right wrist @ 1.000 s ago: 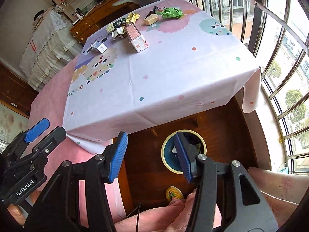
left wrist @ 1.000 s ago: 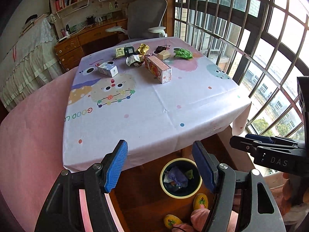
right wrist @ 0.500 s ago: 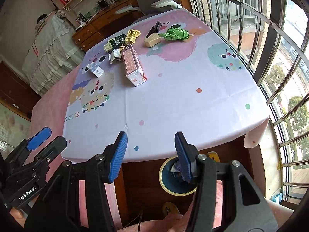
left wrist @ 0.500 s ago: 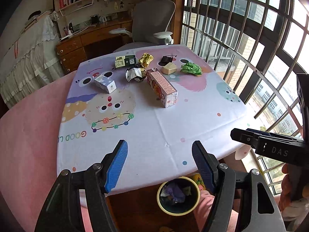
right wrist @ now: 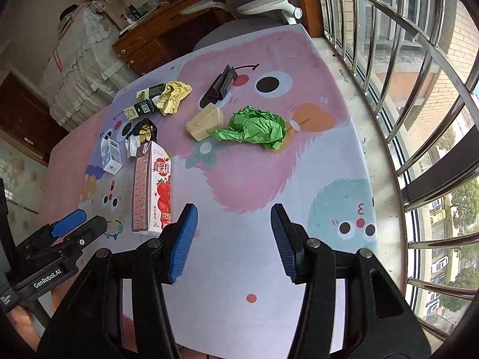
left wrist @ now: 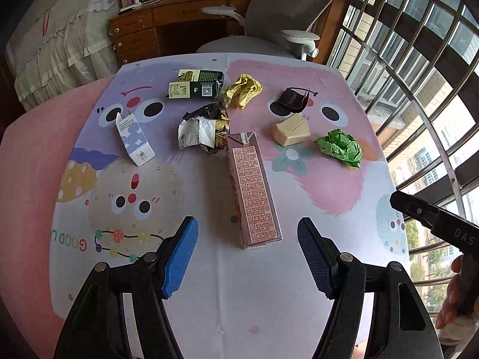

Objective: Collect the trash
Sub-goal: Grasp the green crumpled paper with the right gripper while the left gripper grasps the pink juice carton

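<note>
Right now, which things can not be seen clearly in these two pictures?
- Trash bin: in neither view now, so its place cannot be told.
- Dark green cardboard box: right wrist view, partly covered by the crumpled yellow paper.
- Tall pink strawberry drink carton: left wrist view shows only fine print, too small to read.
- Right hand-held gripper: left wrist view, cut off by the picture's right edge.

Grey office chair (left wrist: 287,9), wooden desk (left wrist: 167,27) behind
</note>
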Demonstrator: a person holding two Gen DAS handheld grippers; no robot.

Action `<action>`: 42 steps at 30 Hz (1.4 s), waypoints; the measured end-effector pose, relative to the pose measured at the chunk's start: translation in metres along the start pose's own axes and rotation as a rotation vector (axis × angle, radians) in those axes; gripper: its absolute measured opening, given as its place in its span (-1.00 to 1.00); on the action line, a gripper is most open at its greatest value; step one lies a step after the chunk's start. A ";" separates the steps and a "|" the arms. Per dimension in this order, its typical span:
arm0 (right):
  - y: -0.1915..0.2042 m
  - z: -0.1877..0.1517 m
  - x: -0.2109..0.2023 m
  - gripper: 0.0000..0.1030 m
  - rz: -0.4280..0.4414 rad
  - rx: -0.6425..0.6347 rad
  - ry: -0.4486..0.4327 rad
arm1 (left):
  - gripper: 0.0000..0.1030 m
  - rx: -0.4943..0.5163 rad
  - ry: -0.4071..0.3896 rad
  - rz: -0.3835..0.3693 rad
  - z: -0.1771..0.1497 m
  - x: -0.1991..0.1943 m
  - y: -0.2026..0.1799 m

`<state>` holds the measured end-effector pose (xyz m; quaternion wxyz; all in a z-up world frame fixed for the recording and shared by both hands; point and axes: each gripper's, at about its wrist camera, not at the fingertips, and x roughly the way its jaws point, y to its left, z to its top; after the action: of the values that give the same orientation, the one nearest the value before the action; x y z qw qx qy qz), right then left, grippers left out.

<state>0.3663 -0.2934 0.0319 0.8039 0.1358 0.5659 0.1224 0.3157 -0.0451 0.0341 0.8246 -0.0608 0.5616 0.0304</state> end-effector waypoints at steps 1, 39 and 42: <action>-0.006 0.013 0.006 -0.08 0.001 -0.001 0.004 | 0.36 -0.017 0.012 0.010 0.007 0.011 -0.002; 0.019 0.060 0.129 -0.14 -0.001 -0.319 0.170 | -0.24 -0.146 0.174 0.147 0.009 0.105 0.006; 0.025 0.045 0.113 -0.14 0.018 -0.305 0.169 | -0.24 -0.139 0.155 0.138 -0.001 0.085 0.008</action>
<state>0.4446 -0.2340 -0.0443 0.7637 0.0065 0.6049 0.2252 0.3452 -0.0394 -0.0459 0.7684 -0.0809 0.6231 0.1211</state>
